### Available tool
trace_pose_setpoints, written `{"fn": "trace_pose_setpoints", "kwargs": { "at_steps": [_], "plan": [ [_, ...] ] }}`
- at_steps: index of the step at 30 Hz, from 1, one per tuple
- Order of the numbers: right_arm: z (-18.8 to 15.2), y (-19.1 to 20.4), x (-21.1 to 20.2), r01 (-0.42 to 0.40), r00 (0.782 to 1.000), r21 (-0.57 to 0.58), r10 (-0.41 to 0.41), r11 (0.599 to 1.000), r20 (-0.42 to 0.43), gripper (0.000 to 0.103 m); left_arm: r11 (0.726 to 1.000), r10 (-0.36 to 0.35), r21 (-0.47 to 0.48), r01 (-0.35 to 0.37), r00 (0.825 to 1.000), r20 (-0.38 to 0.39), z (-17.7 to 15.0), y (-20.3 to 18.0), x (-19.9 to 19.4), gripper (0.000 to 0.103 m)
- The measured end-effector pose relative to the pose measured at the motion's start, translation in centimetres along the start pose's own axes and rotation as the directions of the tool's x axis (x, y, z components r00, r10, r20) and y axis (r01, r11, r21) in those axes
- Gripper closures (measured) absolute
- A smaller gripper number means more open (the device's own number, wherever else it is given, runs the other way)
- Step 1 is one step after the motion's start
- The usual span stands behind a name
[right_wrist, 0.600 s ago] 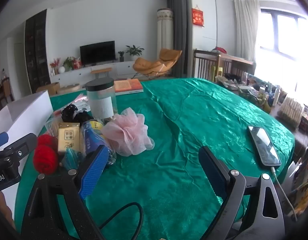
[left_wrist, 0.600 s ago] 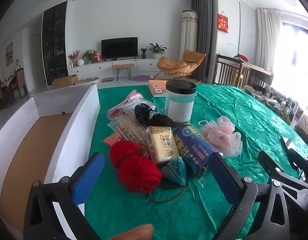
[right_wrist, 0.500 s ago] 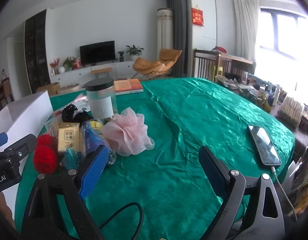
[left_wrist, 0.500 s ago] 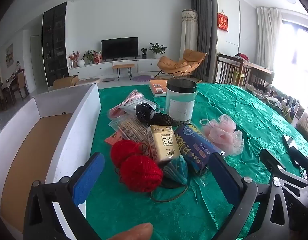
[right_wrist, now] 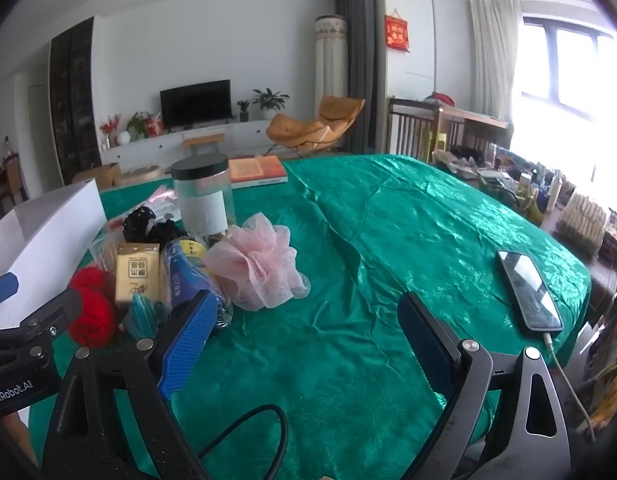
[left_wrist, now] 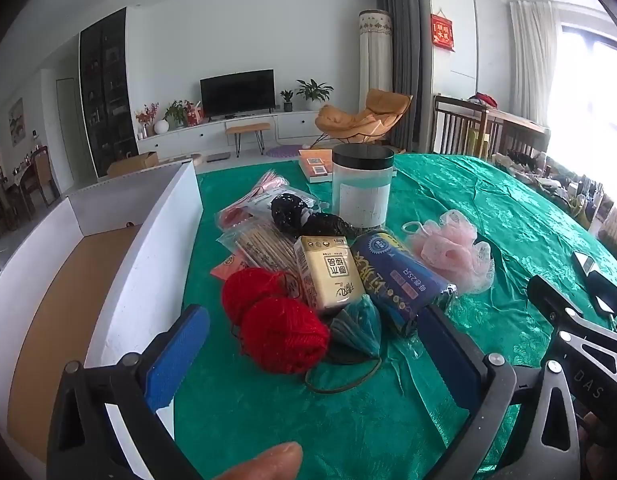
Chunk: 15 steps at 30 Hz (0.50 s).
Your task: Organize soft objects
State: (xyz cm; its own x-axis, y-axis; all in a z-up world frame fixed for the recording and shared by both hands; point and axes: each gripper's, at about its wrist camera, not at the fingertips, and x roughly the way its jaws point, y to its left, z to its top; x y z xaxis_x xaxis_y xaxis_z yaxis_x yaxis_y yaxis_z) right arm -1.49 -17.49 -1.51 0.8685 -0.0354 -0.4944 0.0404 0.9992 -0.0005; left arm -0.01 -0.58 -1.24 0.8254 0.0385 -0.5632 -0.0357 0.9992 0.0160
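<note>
Little has changed: my left gripper [left_wrist: 308,348] has crept nearer the two red yarn balls [left_wrist: 282,322], jaws wide and empty; my right gripper [right_wrist: 304,336] too, nothing sorted yet.

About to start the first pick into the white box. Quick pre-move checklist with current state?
1. Left hand-held gripper open, nothing held: ok.
2. Right hand-held gripper open, nothing held: ok.
3. White box open-topped, visible floor bare: ok.
4. Red yarn balls nearest the left hand-held gripper, unobstructed: ok.
5. Pink bath pouf free on top, touching the blue packet: ok.
6. Phone on cable away from the pile: ok.
</note>
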Motion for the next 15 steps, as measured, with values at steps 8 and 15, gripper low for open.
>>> {"fn": "trace_pose_setpoints", "kwargs": {
  "at_steps": [8, 15],
  "plan": [
    [-0.01, -0.03, 0.06, 0.000, 1.000, -0.001, 0.000, 1.000, -0.002, 0.010, 1.000, 0.001, 0.009, 0.000, 1.000, -0.019, -0.51, -0.10, 0.38, 0.000],
    [-0.05, -0.06, 0.11, 0.000, 1.000, -0.001, 0.000, 1.000, -0.003, 0.010, 1.000, 0.004, 0.014, -0.003, 1.000, -0.028, -0.70, -0.03, 0.76, 0.000]
  ]
}}
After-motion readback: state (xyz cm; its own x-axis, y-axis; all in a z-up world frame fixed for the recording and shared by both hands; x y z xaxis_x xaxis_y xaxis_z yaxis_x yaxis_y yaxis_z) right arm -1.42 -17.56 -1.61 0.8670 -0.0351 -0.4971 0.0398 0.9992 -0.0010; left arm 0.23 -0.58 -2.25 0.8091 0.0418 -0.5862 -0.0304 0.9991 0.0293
